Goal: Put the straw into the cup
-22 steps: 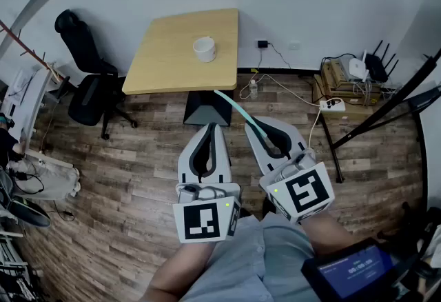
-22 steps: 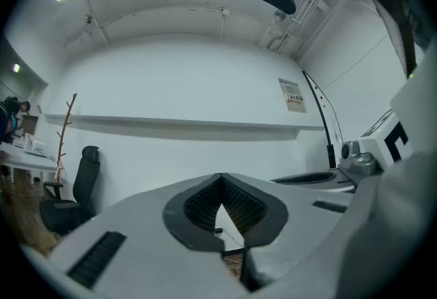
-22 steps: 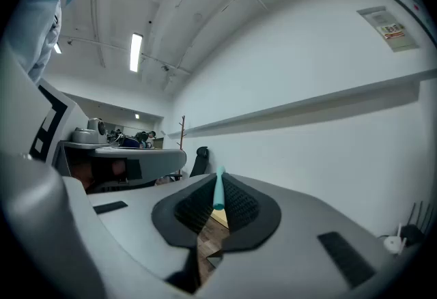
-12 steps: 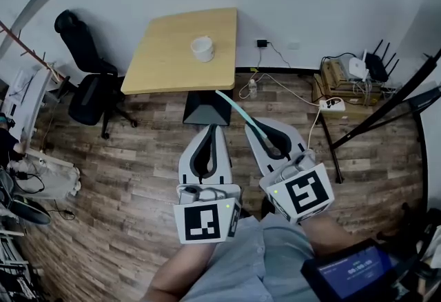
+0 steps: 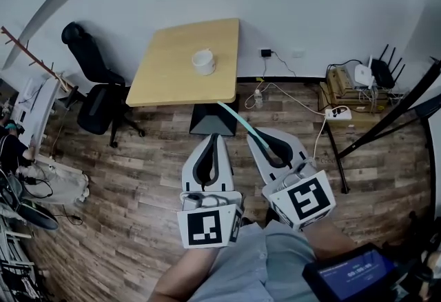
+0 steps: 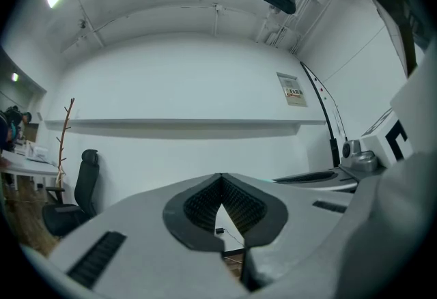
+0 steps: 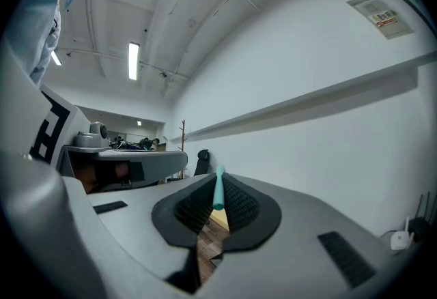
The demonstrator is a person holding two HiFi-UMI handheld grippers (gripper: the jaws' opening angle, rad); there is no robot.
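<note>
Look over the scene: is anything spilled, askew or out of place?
Nothing stands out. The cup stands upright on the table with no spill visible. The right gripper clamps the straw between its jaws; the left gripper is shut and empty.

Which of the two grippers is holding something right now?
The right gripper: its jaws are shut on the teal straw, which sticks out past their tips. The left gripper is shut with nothing between its jaws.

Cup [image 5: 203, 61] on table [image 5: 162, 76], right of centre. Chair [image 5: 96, 97] left of table. Left gripper [image 5: 213, 137] and right gripper [image 5: 254, 136] side by side before table; straw [image 5: 236, 118] between right jaws, pointing at table.
</note>
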